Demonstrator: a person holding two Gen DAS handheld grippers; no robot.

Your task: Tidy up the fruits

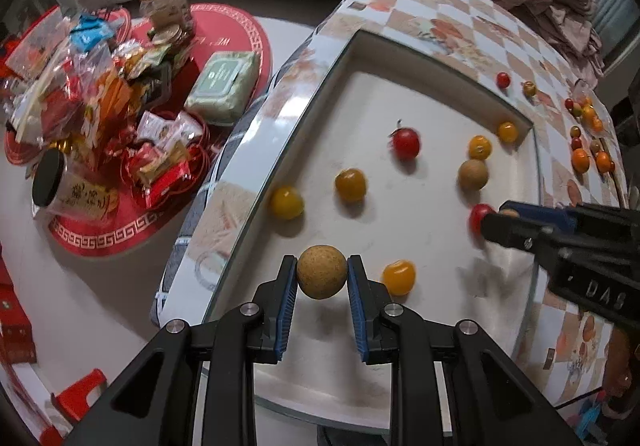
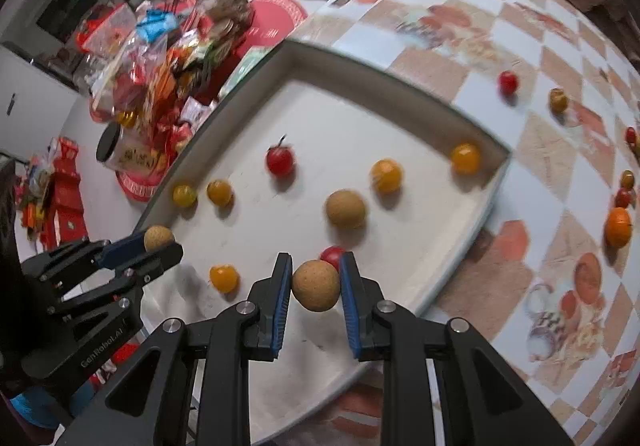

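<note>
Each gripper, left [image 1: 322, 278] and right [image 2: 315, 286], clamps a longan above the tray [image 2: 400, 266]

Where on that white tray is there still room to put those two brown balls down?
On the tray, the bare near strip below the yellow fruit is free, as is the far corner beyond the red tomato. The middle around the brown fruit is crowded.

A matt white plastic tray [image 1: 420, 93] lies on a glossy checked tablecloth [image 1: 452, 5]; the rough tan round fruit [image 1: 322, 272] looks dull, the blue gripper pads [image 1: 356, 286] ribbed.
</note>
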